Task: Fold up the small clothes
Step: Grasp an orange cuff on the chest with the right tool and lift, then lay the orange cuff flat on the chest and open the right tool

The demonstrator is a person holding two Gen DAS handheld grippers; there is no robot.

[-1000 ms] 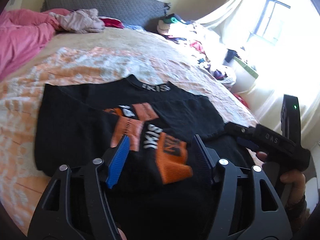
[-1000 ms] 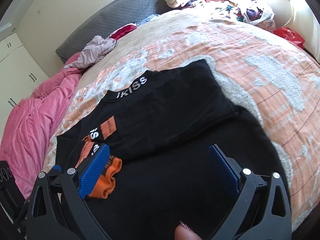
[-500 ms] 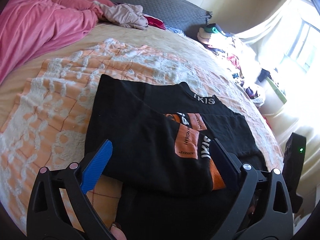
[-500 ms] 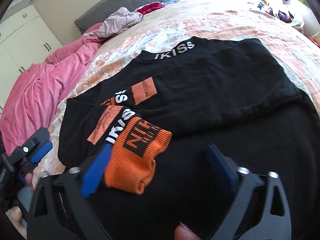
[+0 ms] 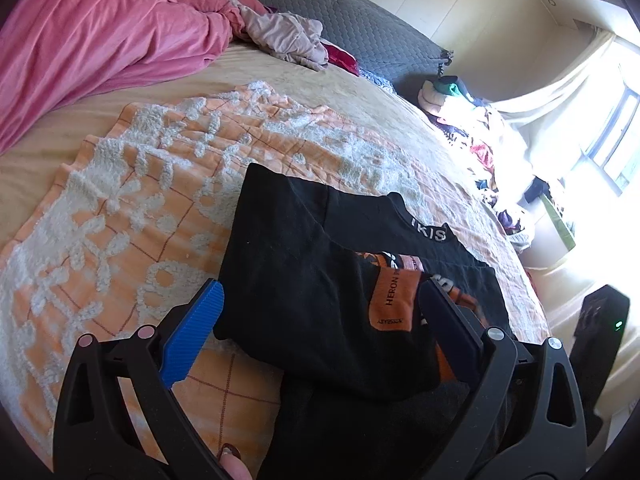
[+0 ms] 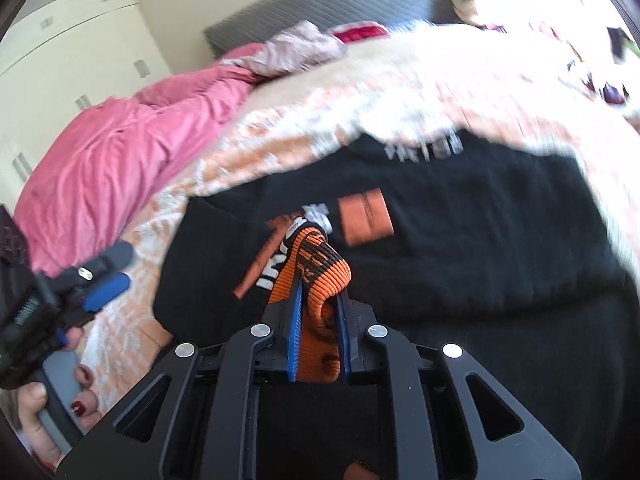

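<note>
A black sweatshirt (image 5: 304, 276) with orange patches and a white-lettered collar lies flat on the bed, both sleeves folded across its chest; it also shows in the right wrist view (image 6: 460, 216). My right gripper (image 6: 318, 280) is shut on the orange ribbed cuff (image 6: 320, 276) of one sleeve and lifts it a little. My left gripper (image 5: 320, 308) is open and empty, its fingers astride the folded left side of the sweatshirt. It also shows at the left of the right wrist view (image 6: 108, 276).
The sweatshirt rests on an orange and white tufted blanket (image 5: 120, 208). A pink duvet (image 5: 100, 36) is bunched at the far left. A mauve garment (image 5: 288, 40) lies by the grey headboard (image 5: 360, 28). A clothes pile (image 5: 480, 132) sits at the far right.
My right gripper has closed on the orange cuff, which lay loose between its open fingers before. My left gripper has shifted left over the sweatshirt's folded side and stayed open.
</note>
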